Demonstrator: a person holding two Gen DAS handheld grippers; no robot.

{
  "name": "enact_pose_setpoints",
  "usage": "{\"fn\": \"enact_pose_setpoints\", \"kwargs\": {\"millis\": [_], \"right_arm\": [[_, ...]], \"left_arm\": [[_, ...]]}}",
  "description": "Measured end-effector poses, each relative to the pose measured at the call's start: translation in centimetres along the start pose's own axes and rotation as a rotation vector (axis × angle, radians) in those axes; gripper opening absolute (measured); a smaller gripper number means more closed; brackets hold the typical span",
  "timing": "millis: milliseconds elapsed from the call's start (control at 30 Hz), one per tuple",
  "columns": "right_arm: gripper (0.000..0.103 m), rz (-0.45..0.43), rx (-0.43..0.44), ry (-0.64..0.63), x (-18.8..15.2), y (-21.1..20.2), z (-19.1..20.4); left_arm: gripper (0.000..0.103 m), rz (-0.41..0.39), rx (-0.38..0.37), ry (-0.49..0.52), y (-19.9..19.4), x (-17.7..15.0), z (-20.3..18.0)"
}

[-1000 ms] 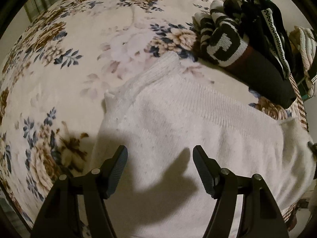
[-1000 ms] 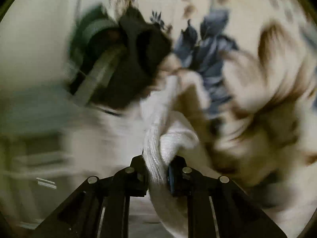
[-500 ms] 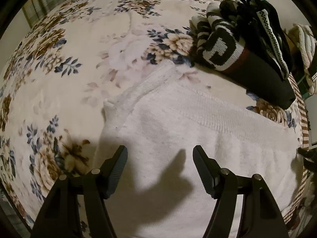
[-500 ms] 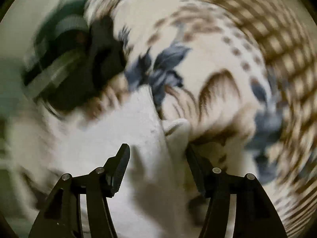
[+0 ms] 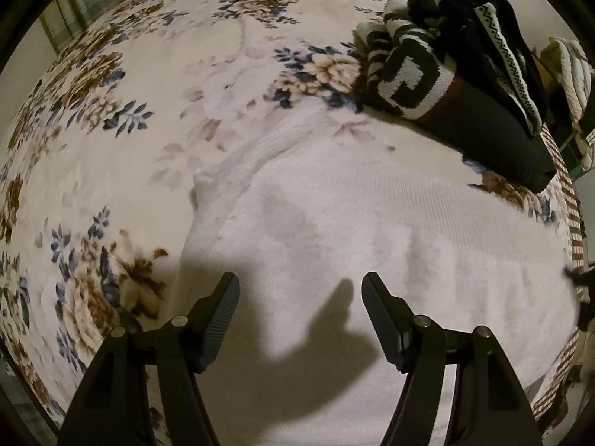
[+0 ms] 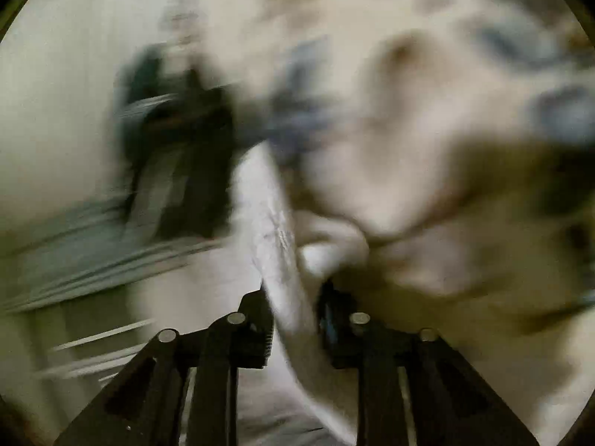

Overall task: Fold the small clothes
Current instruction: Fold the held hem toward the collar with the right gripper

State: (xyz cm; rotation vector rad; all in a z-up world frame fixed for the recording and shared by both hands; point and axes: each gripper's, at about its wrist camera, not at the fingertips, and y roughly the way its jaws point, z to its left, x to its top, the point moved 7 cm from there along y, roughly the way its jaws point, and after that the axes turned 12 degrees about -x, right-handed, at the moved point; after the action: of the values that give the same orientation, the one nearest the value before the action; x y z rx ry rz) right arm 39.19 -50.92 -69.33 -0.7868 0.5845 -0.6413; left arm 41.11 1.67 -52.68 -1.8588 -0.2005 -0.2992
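Note:
A white knit garment [image 5: 372, 230] lies spread on the floral blanket [image 5: 122, 141], its ribbed cuff end toward the upper left. My left gripper [image 5: 301, 308] is open and hovers over the near part of the garment, holding nothing. In the blurred right wrist view my right gripper [image 6: 295, 316] is shut on a fold of the white garment [image 6: 275, 238], which runs up between the jaws. The right gripper's tip shows at the right edge of the left wrist view [image 5: 580, 278].
A pile of black-and-white patterned knit items [image 5: 453, 67] lies at the blanket's far right. A quilted white item [image 5: 572, 70] sits past the right edge. The blanket's striped border [image 5: 574, 223] marks its right edge. Dark blurred objects [image 6: 178, 156] lie left in the right wrist view.
My right gripper was shut on the garment, opened half a second ago, and has closed on a fold of it again. The left gripper stayed open and barely moved.

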Motion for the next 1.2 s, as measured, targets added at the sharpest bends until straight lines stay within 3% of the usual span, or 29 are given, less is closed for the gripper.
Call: {"fn": "enact_pose_setpoints", "kwargs": {"millis": [33, 67, 167, 200, 267, 333, 367, 433, 500, 567, 667, 733, 767, 833, 867, 900, 967, 1000, 1067, 1133, 1167, 1200], "right_arm": [[0.053, -0.031, -0.084, -0.002, 0.3, -0.1, -1.1], [0.059, -0.07, -0.095, -0.007, 0.4, -0.7, -1.2], [0.06, -0.207, -0.116, -0.066, 0.0, -3.3, 0.4], [0.06, -0.228, -0.087, -0.097, -0.3, -3.8, 1.5], [0.059, -0.212, -0.111, -0.139, -0.6, -3.4, 2.6], [0.017, -0.224, -0.212, -0.203, -0.7, -2.5, 3.2], [0.012, -0.227, -0.259, -0.237, -0.9, -2.3, 3.2], [0.011, -0.25, -0.246, -0.243, -1.4, -2.3, 4.4], [0.01, -0.309, -0.259, -0.187, -0.7, -3.7, 4.0], [0.01, -0.301, -0.287, -0.113, 0.7, -4.0, 2.1], [0.018, -0.24, -0.249, -0.15, 0.4, -3.5, 1.9], [0.044, -0.242, -0.25, -0.224, -0.3, -3.8, 2.9], [0.066, -0.241, -0.265, -0.258, -0.4, -3.7, 3.0], [0.068, -0.202, -0.351, -0.342, -0.7, -1.7, 3.7], [0.058, -0.158, -0.457, -0.4, -1.0, 0.0, 3.4], [0.024, -0.137, -0.478, -0.437, -1.4, 0.9, 3.5], [0.021, -0.085, -0.42, -0.446, -2.2, 1.8, 4.1], [0.019, -0.057, -0.334, -0.4, -2.2, 1.6, 4.4], [0.018, 0.011, 0.031, -0.245, -2.0, -0.4, 5.5], [0.018, 0.022, 0.208, -0.128, -1.0, -1.7, 4.7], [0.018, 0.006, 0.174, -0.1, -0.3, -1.9, 3.3], [0.018, -0.006, 0.071, -0.099, 0.3, -1.6, 1.6]], "left_arm": [[0.066, -0.002, -0.001, -0.003, -0.1, 0.0, 0.1], [0.066, -0.005, 0.0, -0.001, -0.2, 0.0, 0.1], [0.066, -0.017, 0.008, 0.012, -0.6, 0.2, 0.2], [0.066, -0.017, 0.01, 0.015, -0.6, 0.3, 0.2], [0.066, -0.011, 0.01, 0.012, -0.4, 0.2, 0.3], [0.066, -0.008, 0.006, 0.008, -0.4, 0.3, 0.2], [0.066, -0.01, 0.003, 0.008, -0.5, 0.3, 0.1], [0.066, -0.015, -0.002, 0.016, -0.6, 0.4, -0.1], [0.066, -0.016, -0.001, 0.023, -0.6, 0.4, -0.3], [0.066, -0.01, -0.004, 0.024, -0.4, 0.3, -0.3], [0.066, -0.011, -0.006, 0.026, -0.5, 0.3, -0.2], [0.066, -0.017, 0.002, 0.034, -0.6, 0.3, -0.1], [0.066, -0.017, 0.004, 0.036, -0.6, 0.2, -0.1], [0.066, -0.009, 0.007, 0.032, -0.3, 0.0, 0.2], [0.066, -0.003, 0.009, 0.026, -0.2, -0.1, 0.3], [0.066, 0.0, 0.009, 0.022, -0.1, -0.2, 0.4], [0.066, -0.001, 0.011, 0.023, -0.2, -0.2, 0.3], [0.066, -0.004, 0.012, 0.028, -0.2, -0.2, 0.2], [0.066, -0.004, 0.017, 0.038, -0.2, -0.3, 0.1], [0.066, 0.004, 0.013, 0.034, 0.1, -0.3, 0.2], [0.066, 0.011, 0.011, 0.027, 0.3, -0.4, 0.3], [0.066, 0.013, 0.011, 0.023, 0.4, -0.4, 0.3]]}}
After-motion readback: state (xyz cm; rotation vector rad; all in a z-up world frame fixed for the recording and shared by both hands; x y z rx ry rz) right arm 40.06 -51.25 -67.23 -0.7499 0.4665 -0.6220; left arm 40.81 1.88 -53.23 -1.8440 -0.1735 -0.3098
